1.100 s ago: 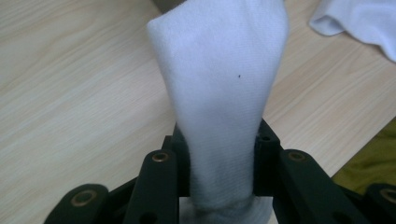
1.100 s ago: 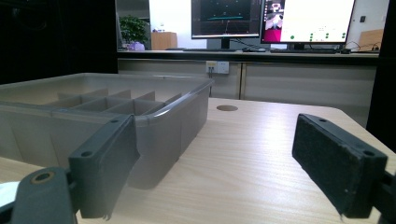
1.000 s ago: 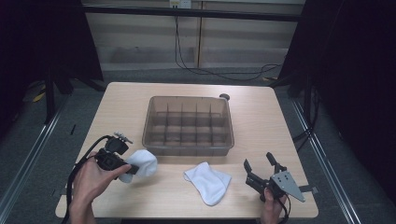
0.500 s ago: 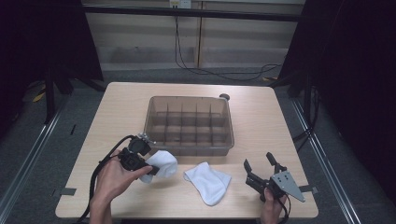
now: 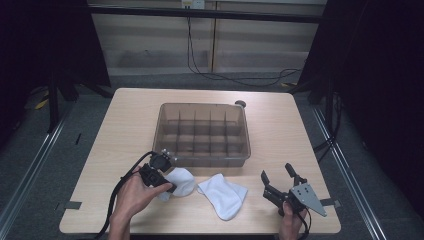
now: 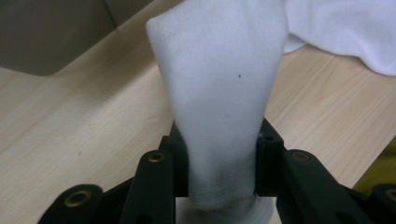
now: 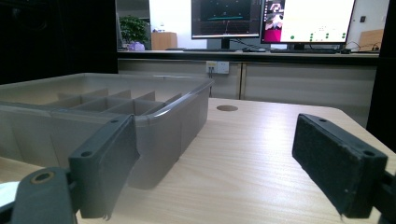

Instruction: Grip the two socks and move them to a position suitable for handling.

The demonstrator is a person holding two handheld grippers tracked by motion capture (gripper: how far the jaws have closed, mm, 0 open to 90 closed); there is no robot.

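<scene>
my left gripper [image 6: 219,186] is clamped on a white sock [image 6: 219,93], though the jaws have just been easing apart. it's soft, light and floppy, so pinch a bunched fold. it sits just beside the second sock [image 5: 223,195], near the divided bin [image 5: 202,132].

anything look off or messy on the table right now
Nothing damaged or spilled. The divided bin sits square on the table, its compartments looking empty. One white sock lies crumpled in front of it, not laid flat. The left gripper pinches a second bunched white sock. The right gripper waits open.
</scene>
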